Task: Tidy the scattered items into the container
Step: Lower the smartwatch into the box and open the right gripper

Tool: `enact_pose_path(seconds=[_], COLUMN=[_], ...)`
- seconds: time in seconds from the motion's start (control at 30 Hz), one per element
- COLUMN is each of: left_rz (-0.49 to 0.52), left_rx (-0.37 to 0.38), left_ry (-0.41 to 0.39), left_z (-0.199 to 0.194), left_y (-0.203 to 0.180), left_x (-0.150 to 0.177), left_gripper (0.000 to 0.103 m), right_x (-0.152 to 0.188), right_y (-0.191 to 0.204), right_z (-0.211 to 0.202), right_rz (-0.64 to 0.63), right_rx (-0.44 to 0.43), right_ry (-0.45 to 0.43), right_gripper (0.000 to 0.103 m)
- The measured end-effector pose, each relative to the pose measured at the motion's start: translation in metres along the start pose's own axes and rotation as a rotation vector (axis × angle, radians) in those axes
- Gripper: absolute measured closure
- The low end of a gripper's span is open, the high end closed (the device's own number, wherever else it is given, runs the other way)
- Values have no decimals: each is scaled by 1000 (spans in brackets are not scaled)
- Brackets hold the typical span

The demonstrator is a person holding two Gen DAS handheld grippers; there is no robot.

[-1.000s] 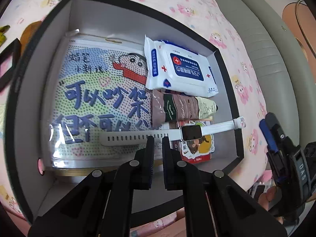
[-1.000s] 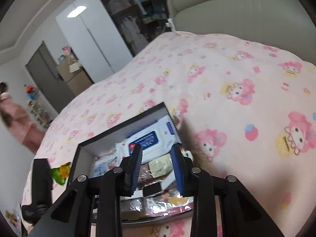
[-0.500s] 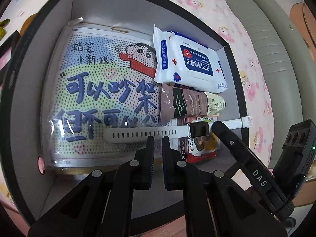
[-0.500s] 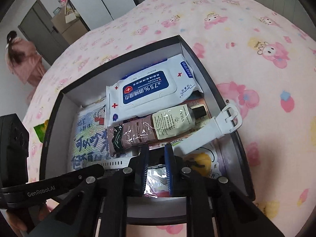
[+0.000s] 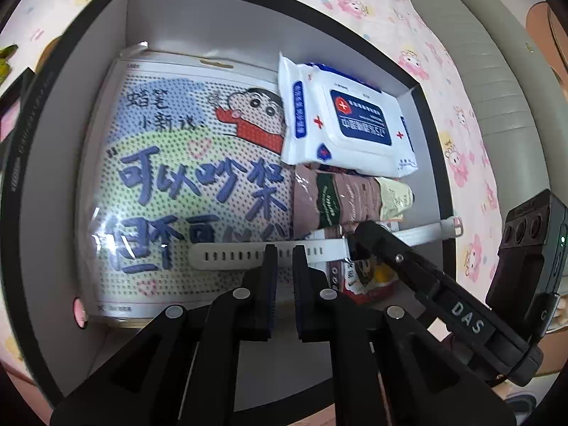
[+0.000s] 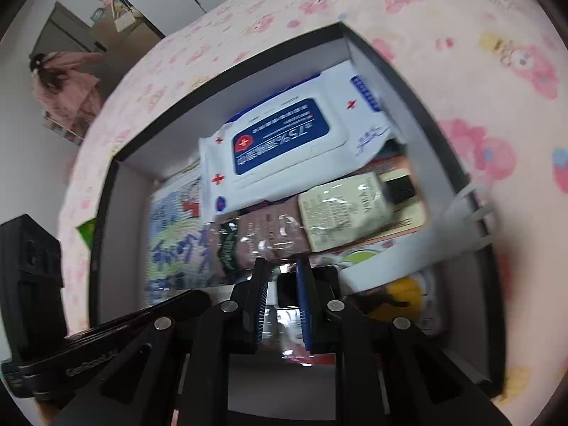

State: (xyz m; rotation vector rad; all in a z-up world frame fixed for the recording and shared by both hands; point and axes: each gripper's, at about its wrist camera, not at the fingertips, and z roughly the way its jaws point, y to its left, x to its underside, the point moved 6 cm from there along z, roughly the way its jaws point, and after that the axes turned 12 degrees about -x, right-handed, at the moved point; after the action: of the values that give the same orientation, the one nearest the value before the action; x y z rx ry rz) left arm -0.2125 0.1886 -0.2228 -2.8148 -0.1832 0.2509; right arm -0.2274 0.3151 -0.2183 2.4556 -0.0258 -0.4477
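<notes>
L gripper sits nearest, low in the left wrist view, jaws nearly together w/ the white watch strap running across at their tips; can't tell if the pads actually pinch it. R gripper comes in from the right side, jaws narrow and clamped on the watch body, its tips right over the watch face. The strap's buckle end lies over the box's right rim, so the watch isn't fully inside.

Under the watch: a red snack pouch w/ a yellow cartoon, partly hidden by the R gripper's finger. Left of it a big cartoon-print pack fills most of the box floor. Just beyond the watch, a brown tube w/ a cream end lies sideways. Behind that, touching it, a white-and-blue wet wipes pack against the far right corner.

Box stands on a pink cartoon bedspread. Far off in the right wrist view, a person in pink by a grey door.
</notes>
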Motion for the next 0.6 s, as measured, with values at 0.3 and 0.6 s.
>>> enact_pose_path(seconds=[0.3, 0.6], left_rz=[58, 154], left_rx=[45, 67], left_ry=[-91, -213], left_z=[-25, -70], left_y=[-8, -9], left_x=[3, 38], left_gripper=[89, 78], right_x=[6, 39], right_y=[24, 51], right_z=[-35, -59], right_rz=[-117, -196], right_rx=[100, 257], right_ry=[-151, -203], right_gripper=[89, 70])
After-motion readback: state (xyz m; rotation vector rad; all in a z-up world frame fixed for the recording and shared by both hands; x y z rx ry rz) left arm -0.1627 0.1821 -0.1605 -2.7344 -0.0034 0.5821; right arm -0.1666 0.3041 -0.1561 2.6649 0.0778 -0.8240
